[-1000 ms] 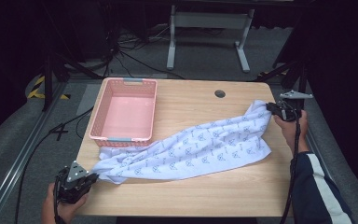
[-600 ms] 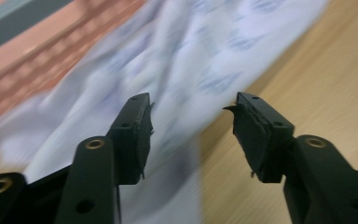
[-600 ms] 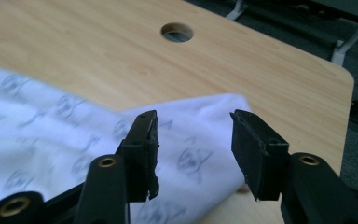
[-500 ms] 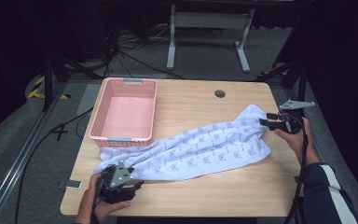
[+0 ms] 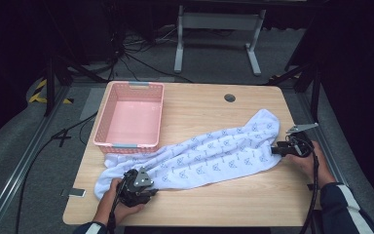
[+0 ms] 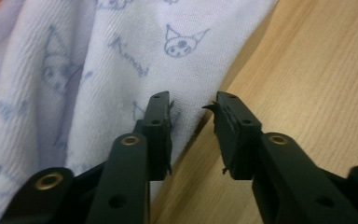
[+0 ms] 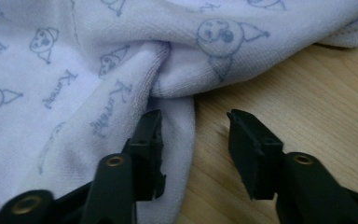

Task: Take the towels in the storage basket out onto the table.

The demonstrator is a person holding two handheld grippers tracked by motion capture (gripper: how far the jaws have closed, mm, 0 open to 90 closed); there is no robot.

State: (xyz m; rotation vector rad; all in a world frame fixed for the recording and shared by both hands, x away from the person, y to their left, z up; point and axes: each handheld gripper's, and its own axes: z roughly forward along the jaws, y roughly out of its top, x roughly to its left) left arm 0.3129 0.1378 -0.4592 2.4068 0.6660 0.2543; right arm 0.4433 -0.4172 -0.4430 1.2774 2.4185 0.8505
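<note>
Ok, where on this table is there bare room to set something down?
Bare wood lies between the pink plastic basket, the table's far right corner and the white printed towel, and along the near edge of the wooden table below the towel. The towel's diagonal band is crowded.

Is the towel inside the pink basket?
No, the towel lies spread across the wooden table, and the pink basket beside it holds nothing.

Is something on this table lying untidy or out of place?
Yes. The white printed towel lies crumpled in a long diagonal band, not flat, and its left end reaches the pink basket. The basket itself sits straight. Nothing is spilled.
</note>
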